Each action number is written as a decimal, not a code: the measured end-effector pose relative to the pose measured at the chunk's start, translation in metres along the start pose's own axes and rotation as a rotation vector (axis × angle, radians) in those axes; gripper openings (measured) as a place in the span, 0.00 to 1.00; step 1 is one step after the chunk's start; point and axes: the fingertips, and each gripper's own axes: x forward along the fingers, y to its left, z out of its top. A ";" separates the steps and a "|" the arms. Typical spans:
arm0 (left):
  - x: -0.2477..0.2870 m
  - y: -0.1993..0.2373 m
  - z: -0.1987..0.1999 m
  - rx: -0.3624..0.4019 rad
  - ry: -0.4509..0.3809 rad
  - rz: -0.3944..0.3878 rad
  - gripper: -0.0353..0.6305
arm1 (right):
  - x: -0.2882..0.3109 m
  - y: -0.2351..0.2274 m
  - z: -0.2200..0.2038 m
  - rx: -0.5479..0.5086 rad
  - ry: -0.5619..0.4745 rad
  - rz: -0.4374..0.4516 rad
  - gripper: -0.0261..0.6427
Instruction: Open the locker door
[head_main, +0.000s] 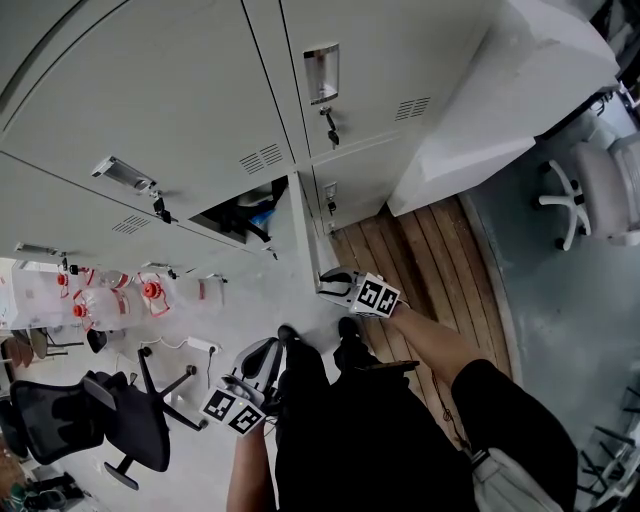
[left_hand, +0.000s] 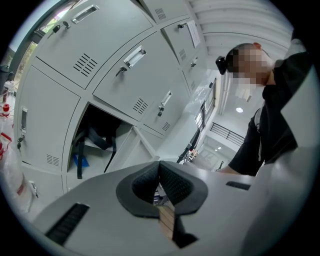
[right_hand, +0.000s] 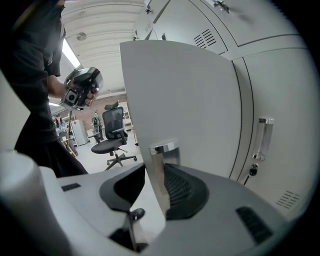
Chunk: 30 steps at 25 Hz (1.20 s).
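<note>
Right gripper (head_main: 335, 284) is closed on the chrome handle (right_hand: 162, 150) of the locker door (head_main: 303, 235). In the right gripper view the handle stands upright between the two black pads, and the grey door panel (right_hand: 180, 95) rises directly behind it and fills the middle of the picture. From the head view the door is swung out from the row of grey lockers (head_main: 150, 100) and shows almost only its thin edge. The right gripper meets it at the end nearest to the person.

Behind the door the open compartment (head_main: 240, 212) is dark. The left gripper view shows a black bag with hanging straps (left_hand: 97, 137) inside it and something blue (left_hand: 80, 161) low at the left side.

The left gripper (head_main: 258, 372) is held low, close to the person's body and well apart from the door. Its jaws are together, pads touching at the tips, with nothing between them (left_hand: 160, 172).

To the right of the door, the next locker is closed, with its own handle (right_hand: 263, 137) and a key (right_hand: 252, 171) under it. A black office chair (head_main: 100, 420) stands on the pale floor at the person's left, and a strip of wooden floor (head_main: 420, 260) runs along the right.
</note>
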 end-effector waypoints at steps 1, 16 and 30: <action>0.000 -0.001 -0.001 -0.001 -0.001 0.003 0.07 | -0.002 0.000 0.000 -0.001 -0.001 0.003 0.23; 0.015 -0.014 -0.012 -0.011 -0.006 -0.009 0.07 | -0.026 -0.009 -0.014 0.019 -0.002 -0.032 0.22; 0.023 -0.023 -0.009 -0.003 -0.010 -0.039 0.07 | -0.051 -0.016 -0.023 0.042 0.014 -0.098 0.20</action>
